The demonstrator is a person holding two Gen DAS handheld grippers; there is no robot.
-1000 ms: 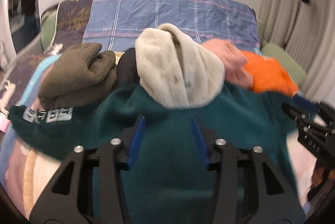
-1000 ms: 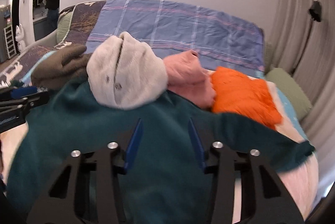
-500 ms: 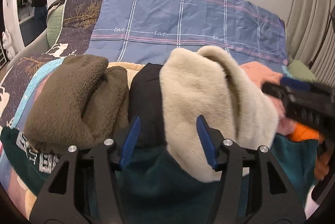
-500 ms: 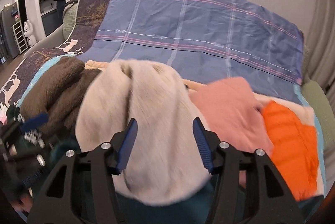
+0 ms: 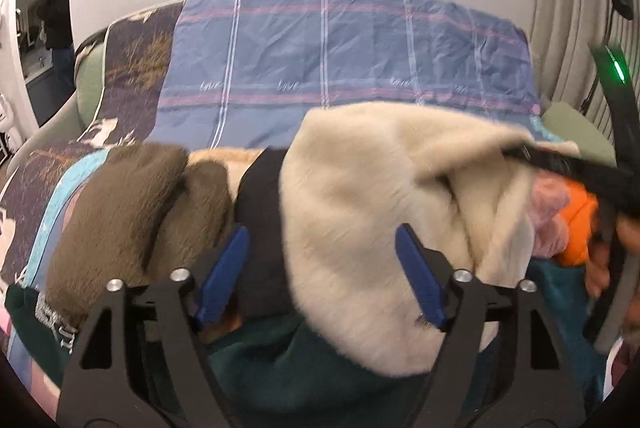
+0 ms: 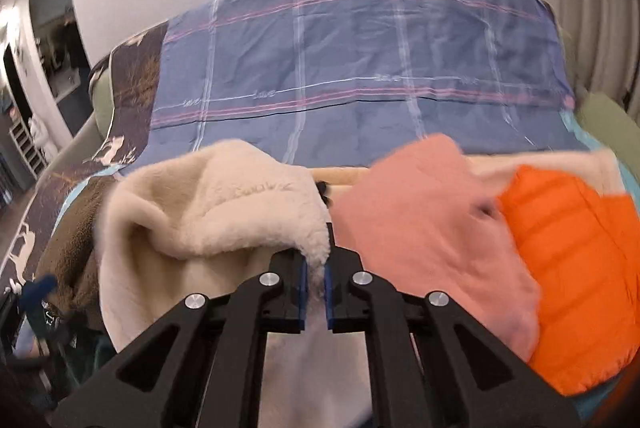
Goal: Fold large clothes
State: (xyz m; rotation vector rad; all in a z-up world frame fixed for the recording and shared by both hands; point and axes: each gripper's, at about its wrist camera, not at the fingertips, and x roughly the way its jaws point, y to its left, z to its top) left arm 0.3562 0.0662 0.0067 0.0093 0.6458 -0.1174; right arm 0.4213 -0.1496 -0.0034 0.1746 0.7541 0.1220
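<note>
The right gripper has its jaws clenched on the near edge of the cream fleece garment, which lies atop the clothes pile on the bed. The left gripper, jaws opening and empty, hovers at the fleece's left side.
</note>
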